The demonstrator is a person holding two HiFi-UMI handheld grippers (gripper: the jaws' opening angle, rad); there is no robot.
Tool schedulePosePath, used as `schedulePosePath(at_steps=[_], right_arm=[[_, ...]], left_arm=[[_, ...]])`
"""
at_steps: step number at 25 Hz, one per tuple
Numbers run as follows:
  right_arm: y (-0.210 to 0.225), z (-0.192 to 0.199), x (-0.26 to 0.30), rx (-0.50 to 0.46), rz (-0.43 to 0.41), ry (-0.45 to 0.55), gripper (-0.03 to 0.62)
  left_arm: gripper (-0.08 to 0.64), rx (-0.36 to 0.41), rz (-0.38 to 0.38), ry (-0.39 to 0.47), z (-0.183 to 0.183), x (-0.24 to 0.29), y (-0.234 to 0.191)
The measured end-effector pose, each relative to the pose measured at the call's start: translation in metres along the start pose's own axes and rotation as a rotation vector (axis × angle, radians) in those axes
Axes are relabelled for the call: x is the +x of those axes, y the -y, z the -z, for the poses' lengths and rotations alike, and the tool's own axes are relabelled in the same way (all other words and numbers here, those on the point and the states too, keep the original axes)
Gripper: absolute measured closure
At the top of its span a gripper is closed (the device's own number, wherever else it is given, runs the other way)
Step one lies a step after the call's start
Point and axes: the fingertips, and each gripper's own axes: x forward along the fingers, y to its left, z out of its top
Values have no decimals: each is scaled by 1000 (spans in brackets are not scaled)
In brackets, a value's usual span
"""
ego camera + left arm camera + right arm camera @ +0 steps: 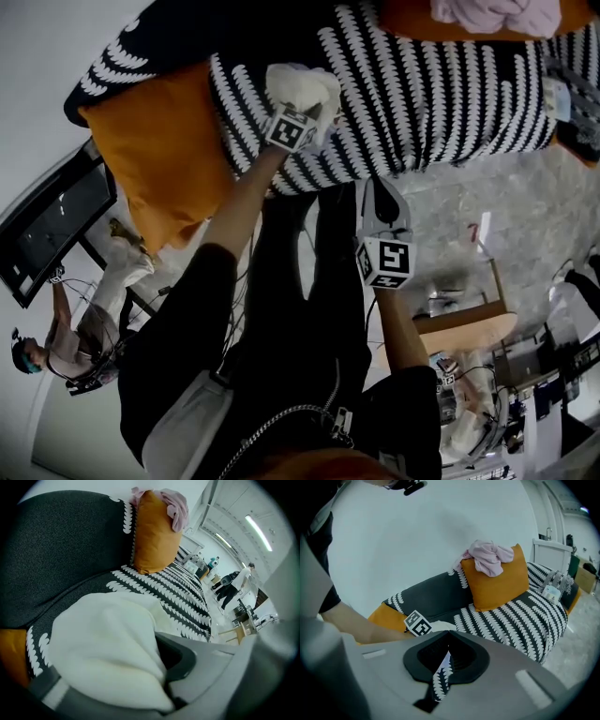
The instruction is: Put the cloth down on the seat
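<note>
The left claw view alone shows the left claw (117, 667) clamped on the white cloth (105, 639), low over the patterned seat (185, 597). The head view shows that arm stretched out over the seat. The right claw (446, 657) hangs closed and empty in front of the seat.

A sofa (422, 103) in a black cover with white leaf-like marks stands on a grey floor (450, 202). Two orange cushions rest on it: one cushion (159, 150) beside the white cloth (300, 89) (contact with the seat unclear), the other cushion (499, 585) bearing pink fabric (487, 557).
</note>
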Motion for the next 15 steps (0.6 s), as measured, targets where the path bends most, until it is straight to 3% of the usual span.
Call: schedulePosePath(at_steps=[6, 12, 15], right_arm=[[2, 1, 2, 47, 1, -7, 592], [-2, -1, 2, 81, 0, 0, 591], [-7, -3, 2, 81, -5, 3, 591]], left_arm=[[492, -55, -20, -32, 9, 12, -12], [472, -106, 20, -34, 5, 14, -16], [413, -106, 0, 0, 3, 7, -18]])
